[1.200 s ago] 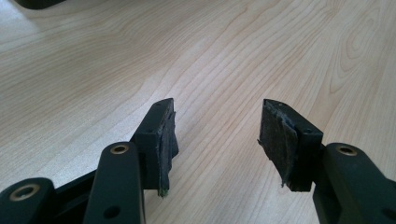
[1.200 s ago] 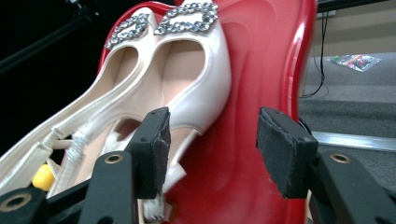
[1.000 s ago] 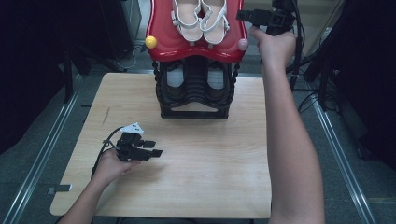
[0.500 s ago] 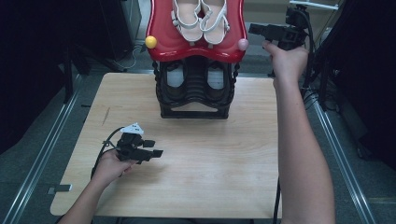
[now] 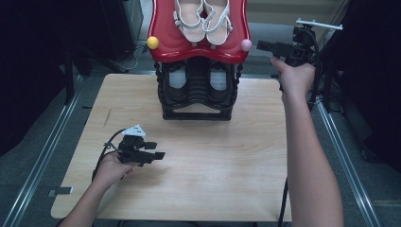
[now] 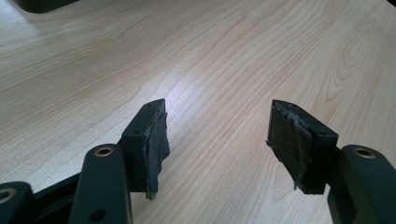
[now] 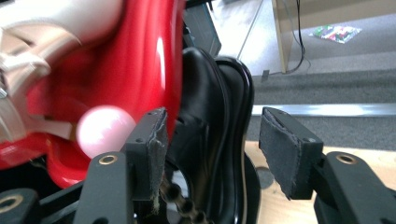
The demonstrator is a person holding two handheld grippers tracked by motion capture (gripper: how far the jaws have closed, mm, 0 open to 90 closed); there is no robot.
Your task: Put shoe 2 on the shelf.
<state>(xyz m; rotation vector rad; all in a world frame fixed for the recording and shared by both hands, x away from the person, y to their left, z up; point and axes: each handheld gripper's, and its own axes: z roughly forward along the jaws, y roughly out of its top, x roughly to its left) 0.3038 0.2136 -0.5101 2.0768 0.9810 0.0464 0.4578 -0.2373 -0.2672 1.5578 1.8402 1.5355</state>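
The right tool point(image 5: 263, 46) is held wide open and empty beside the pink ball point(image 5: 246, 45) on the edge of the red shoe rack point(image 5: 198, 47), where white sandals point(image 5: 203, 19) are set on the top tier. The left tool point(image 5: 158, 150), its jaws just opened wide with nothing between them, is rested low over the worktop point(image 5: 213, 165). If the red tier is clipped, the sandals could be tipped off.

The red shelf point(image 5: 198, 47) is hiding most of the 2 black shoes point(image 5: 196, 82) below; the picture's top edge is cutting off the white sandals point(image 5: 203, 21).
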